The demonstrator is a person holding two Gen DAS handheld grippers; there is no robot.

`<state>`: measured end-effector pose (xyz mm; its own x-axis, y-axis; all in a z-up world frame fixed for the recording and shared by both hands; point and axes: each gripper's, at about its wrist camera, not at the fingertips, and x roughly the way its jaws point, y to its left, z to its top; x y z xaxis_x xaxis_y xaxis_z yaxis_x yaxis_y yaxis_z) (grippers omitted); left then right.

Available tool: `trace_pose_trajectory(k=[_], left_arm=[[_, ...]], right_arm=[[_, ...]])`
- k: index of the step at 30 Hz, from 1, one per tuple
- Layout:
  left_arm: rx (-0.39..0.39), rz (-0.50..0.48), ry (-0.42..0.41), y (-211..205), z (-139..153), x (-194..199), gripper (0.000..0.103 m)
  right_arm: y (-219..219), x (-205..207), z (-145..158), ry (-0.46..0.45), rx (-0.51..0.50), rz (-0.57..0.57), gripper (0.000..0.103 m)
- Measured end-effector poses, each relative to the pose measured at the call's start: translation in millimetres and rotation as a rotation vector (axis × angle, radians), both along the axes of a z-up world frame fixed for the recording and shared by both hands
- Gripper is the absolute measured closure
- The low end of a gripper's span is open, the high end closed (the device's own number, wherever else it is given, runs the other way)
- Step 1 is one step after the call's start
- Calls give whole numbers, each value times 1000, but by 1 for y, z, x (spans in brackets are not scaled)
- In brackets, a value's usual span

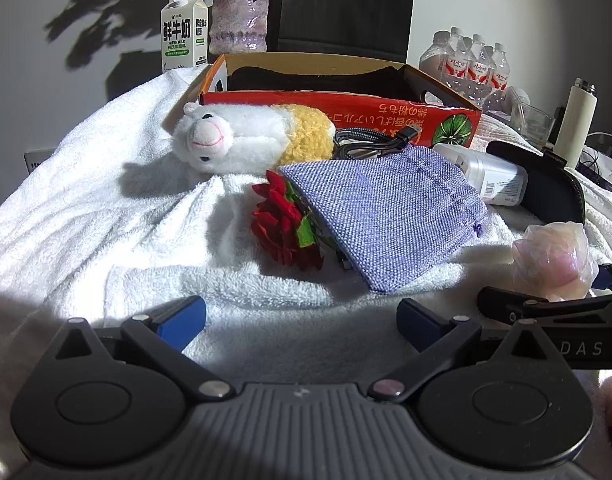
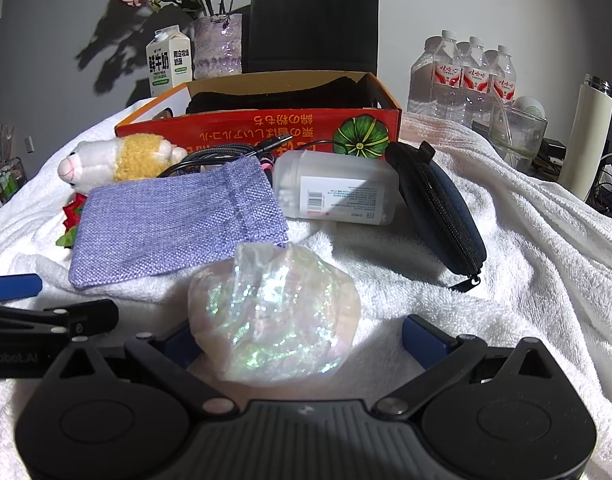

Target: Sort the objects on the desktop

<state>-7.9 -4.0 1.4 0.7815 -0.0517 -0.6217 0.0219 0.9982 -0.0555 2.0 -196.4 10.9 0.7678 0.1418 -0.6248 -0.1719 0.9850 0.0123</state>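
On a white towel (image 1: 86,208) lie a plush alpaca (image 1: 242,140), a red fabric rose (image 1: 284,224), a purple woven pouch (image 1: 385,216), a black cable (image 1: 369,140), a white plastic container (image 2: 337,188), a dark zip case (image 2: 437,212) and an iridescent sheer bag (image 2: 274,312). An open red-orange cardboard box (image 1: 337,92) stands behind them. My left gripper (image 1: 302,322) is open and empty, in front of the pouch and rose. My right gripper (image 2: 302,336) is open, its jaws either side of the iridescent bag.
A milk carton (image 1: 184,32), a vase of flowers (image 1: 240,20) and a black paper bag (image 1: 345,8) stand at the back. Water bottles (image 2: 461,76), a glass jar (image 2: 513,132) and a white thermos (image 2: 585,136) are at the right.
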Motion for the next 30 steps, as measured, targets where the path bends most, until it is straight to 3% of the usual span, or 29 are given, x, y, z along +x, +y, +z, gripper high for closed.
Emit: trace_pose_trajectory(k=[27, 30], left_arm=[[-15, 2, -11, 3, 1, -3, 0], [-32, -41, -30, 12, 11, -12, 0]], right_arm=[[-1, -1, 1, -2, 5, 0, 0], [-3, -10, 5, -27, 10, -6, 0]])
